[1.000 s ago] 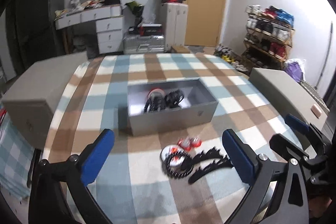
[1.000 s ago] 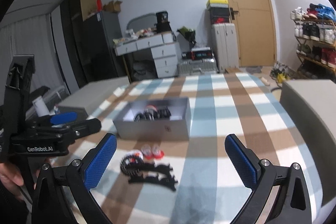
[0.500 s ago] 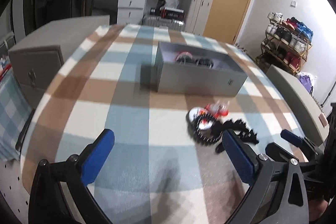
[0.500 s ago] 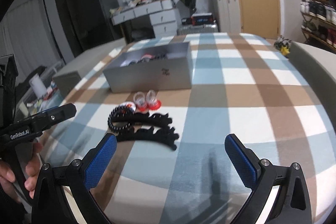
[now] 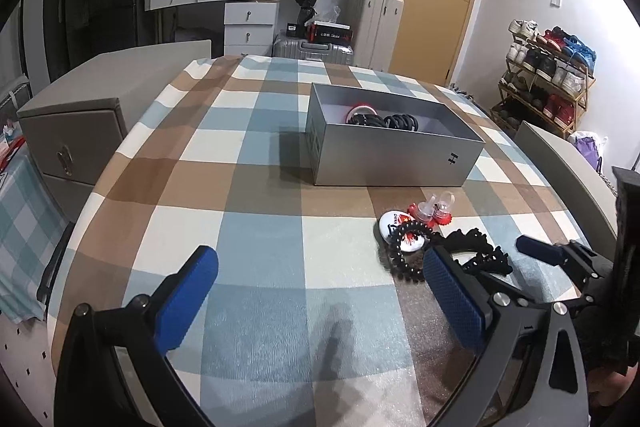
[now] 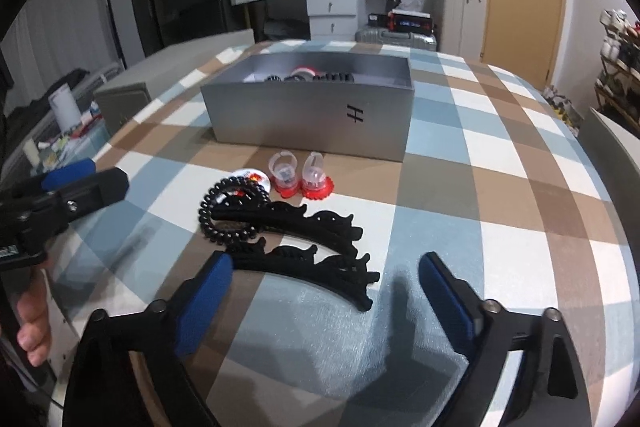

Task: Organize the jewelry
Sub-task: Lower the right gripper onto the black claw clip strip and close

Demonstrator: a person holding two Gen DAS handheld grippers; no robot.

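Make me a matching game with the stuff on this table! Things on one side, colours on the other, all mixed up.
Things:
1. box
2. hair clips
3. little ring stands
4. claw pads

Colours:
A. blue
B. silver grey
C. black
D. clear with red bases

Pairs: 1-B, 2-C, 3-D, 4-A

Both the left gripper (image 5: pixel 320 291) and right gripper (image 6: pixel 326 287) hang spread wide, holding nothing.
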